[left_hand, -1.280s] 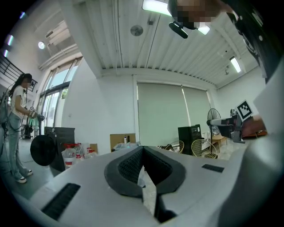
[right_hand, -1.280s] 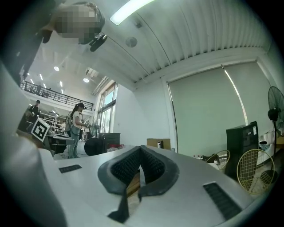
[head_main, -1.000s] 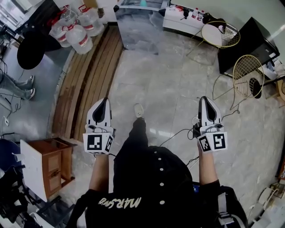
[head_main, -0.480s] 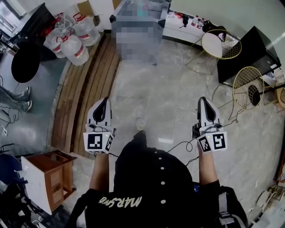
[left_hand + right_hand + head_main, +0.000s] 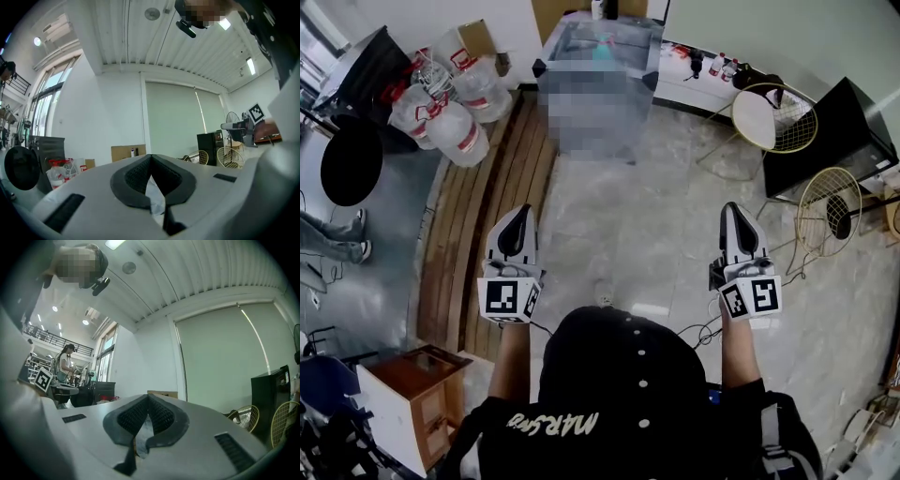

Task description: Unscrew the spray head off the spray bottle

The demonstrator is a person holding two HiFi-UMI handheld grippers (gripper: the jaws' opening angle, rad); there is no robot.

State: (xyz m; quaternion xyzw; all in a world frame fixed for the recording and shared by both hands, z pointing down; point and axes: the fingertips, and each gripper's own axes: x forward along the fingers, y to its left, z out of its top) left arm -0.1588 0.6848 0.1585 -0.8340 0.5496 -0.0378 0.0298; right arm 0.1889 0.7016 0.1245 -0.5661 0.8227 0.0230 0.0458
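Two tongs point level over the marble floor [image 5: 647,206] in the lower half of the frame. The left tongs [image 5: 521,214] and right tongs [image 5: 732,210] are both fully closed, with nothing between their jaws. Farther off, at top centre, a small teal spray bottle [image 5: 602,45] stands on a glass-topped bench [image 5: 572,42], well apart from both tongs.

Looks along the left gripper [image 5: 151,160], jaws pressed together with nothing between. Faces a far white wall [image 5: 115,117] with a cardboard box [image 5: 123,153]. Shows water jugs [image 5: 58,174] near left, a black cabinet [image 5: 209,149] and wire chairs [image 5: 229,157] far right.
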